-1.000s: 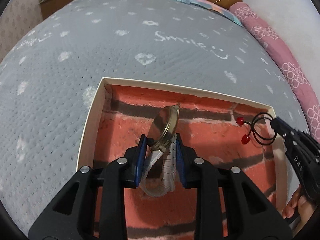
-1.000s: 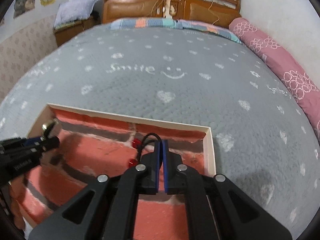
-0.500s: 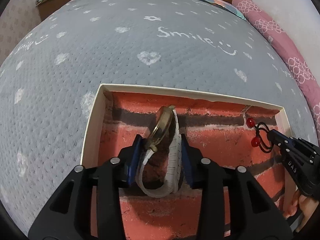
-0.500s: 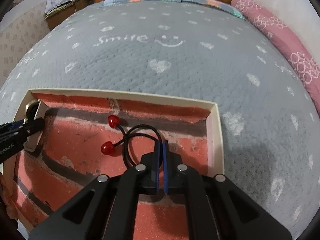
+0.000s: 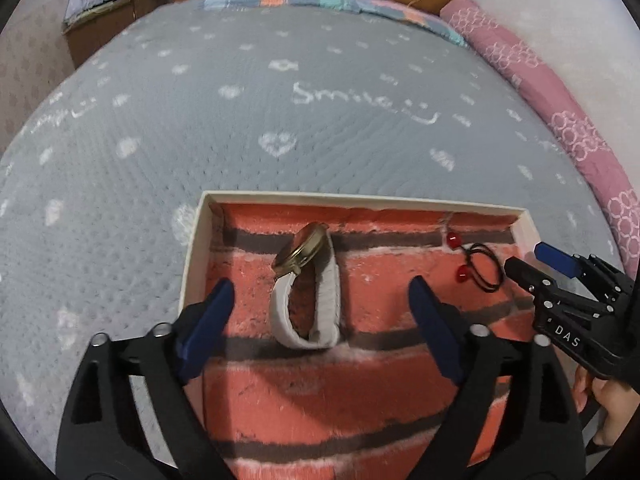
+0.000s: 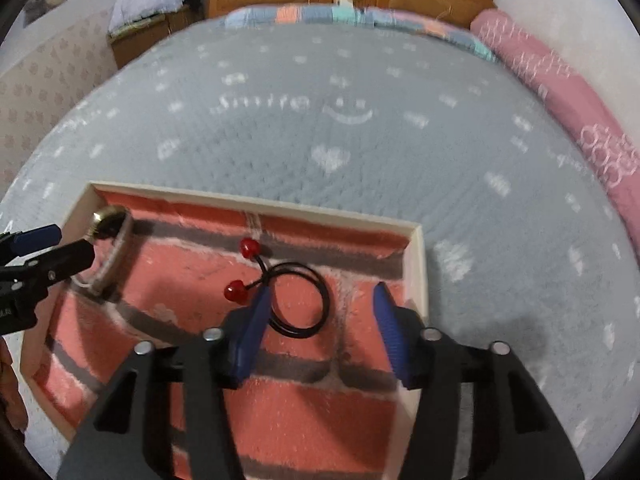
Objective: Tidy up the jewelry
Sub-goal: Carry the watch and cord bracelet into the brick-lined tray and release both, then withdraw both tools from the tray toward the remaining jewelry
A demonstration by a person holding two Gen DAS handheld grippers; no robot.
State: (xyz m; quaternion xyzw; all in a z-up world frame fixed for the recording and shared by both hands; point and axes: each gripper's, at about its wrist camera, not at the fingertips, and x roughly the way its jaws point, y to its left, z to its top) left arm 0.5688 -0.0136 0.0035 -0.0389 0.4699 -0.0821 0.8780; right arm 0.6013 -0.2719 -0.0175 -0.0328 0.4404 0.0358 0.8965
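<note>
1. Watch (image 5: 306, 286): gold case, pale strap looped shut, lying in the left part of the tray (image 5: 192, 256) on the brick-print liner (image 5: 320, 400). It rests on the strap's edge with the case tipped up toward the far wall. Risk: it flops over or rolls if nudged.
2. Hair tie (image 6: 298, 300): black loop with two red beads, flat on the liner in the tray's right part, well apart from the watch. Risk: light and springy, so it drags easily.
3. Left gripper (image 5: 320, 304): jaws spread wide and opening, watch between them but neither pad touching it. Holds nothing. Risk: a fingertip clips the strap on pull-back and tips the watch.
4. Right gripper (image 6: 320, 308): jaws about half apart and opening, loop lying between them; the left pad looks to overlap the loop's edge, contact unclear. Risk: the loop snags on that pad and lifts out.
5. Tray sits on a soft grey bedspread (image 5: 280, 120). Risk: pressing on the rim tilts it and both items slide.
</note>
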